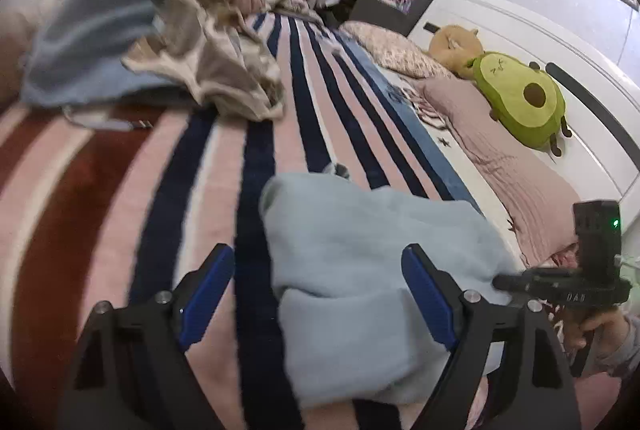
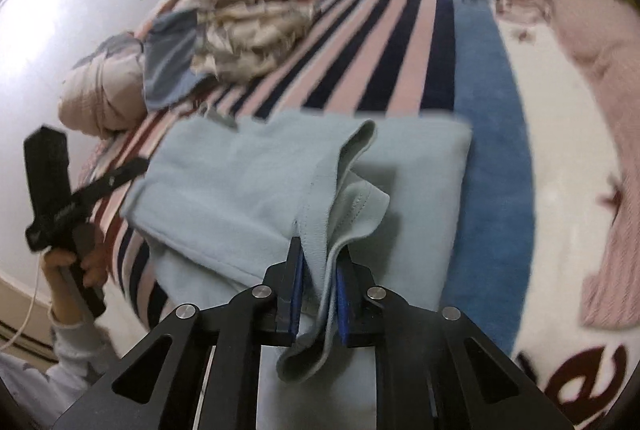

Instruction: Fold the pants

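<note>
The right tongs [image 2: 319, 270] are nipped tight on a bunched edge of the pale blue pants [image 2: 256, 182], the blue pads [image 2: 298, 294] pressing a hem fold between them; I judge this pinch is meant to carry that edge across the rest of the garment. The left tongs [image 1: 318, 294] stand wide apart, one finger on either side of the pants' nearer fold and neither pad pressing the cloth, so they hold nothing. They seem poised to settle onto the other side, so both edges can travel together.

The pants lie partly folded on the striped blanket [image 1: 224, 166] of the bed, near its close edge, with several layers already stacked. From the right wrist view the person's left hand [image 2: 76, 262] grips its handle just beside the garment.

Farther up the blanket sits a heap of other laundry [image 1: 160, 42], well apart from the pants, probably waiting its turn. An avocado plush [image 1: 520, 98] rests against the white headboard [image 1: 500, 30], clear of the working space.
</note>
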### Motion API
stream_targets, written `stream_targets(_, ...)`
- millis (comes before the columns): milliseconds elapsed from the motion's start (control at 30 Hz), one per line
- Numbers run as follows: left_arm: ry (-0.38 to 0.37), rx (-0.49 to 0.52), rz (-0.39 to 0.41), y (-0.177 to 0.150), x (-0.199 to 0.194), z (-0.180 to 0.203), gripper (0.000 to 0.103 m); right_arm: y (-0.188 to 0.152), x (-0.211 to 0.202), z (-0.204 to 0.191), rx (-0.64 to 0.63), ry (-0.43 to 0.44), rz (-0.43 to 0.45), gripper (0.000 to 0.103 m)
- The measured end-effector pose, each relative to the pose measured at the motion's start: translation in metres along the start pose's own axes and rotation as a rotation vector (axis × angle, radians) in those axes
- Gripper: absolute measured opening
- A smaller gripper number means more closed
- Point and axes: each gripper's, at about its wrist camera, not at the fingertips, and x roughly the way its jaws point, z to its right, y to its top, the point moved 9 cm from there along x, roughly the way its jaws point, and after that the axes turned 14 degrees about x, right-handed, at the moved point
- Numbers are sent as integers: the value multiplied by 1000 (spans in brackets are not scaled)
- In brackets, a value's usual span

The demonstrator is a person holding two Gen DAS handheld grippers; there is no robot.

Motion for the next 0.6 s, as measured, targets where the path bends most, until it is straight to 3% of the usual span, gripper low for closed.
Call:
stream_targets(67,-40,-33,-26,-3,12,-1,83,-2,4,5,37,-2,-28,23)
stream_targets(133,-87,-52,-41,-6,21,2,83,7,-5,11,42,-13,18,50)
stream_targets(200,-128,-70,-55,-10,28,6,83,19,-21,20,55,-45,100,65)
stream_targets(267,-157,-85,-74,-14,36,11,83,26,-30,32,97,-62,124,68)
stream_targets(367,-154,-64,-95,-19,43,20,80,20,-22,45,181,-18,48,70)
stream_targets(500,-78,-15,-115,-23,44,26,61,6,-2,35,224,69,-66,72)
stream_targets(600,-43,4,-117,-25,42,30,50,-2,6,24,159,43,-75,69)
